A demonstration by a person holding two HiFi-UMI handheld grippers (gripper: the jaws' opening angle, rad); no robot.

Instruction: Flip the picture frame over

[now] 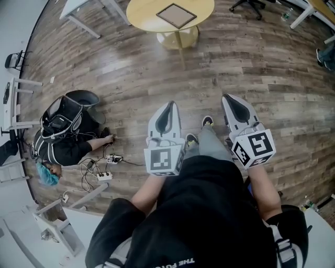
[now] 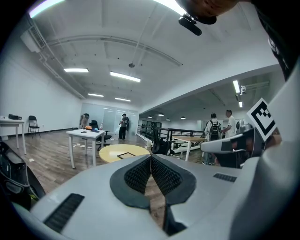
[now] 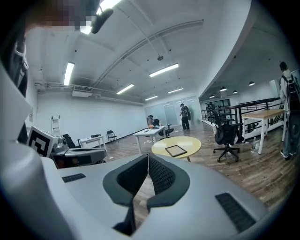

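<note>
1. Dark-edged rectangular picture frame is lying flat near the middle of the round yellow tabletop, well apart from both grippers.
2. Left gripper, a white shell with black ribbed pads, is pointing toward the tabletop. Its jaws are meeting at the tips and gripping nothing.
3. Right gripper, close beside the left one, is pointing the same way. Its jaws are likewise pressing together with nothing between them.
4. Brown plank floor is stretching between the grippers and the tabletop.
5. Crouching person in black is working at the left, beside a black backpack and a white power strip.
6. Black office chair is standing right of the tabletop in the right gripper view.
</note>
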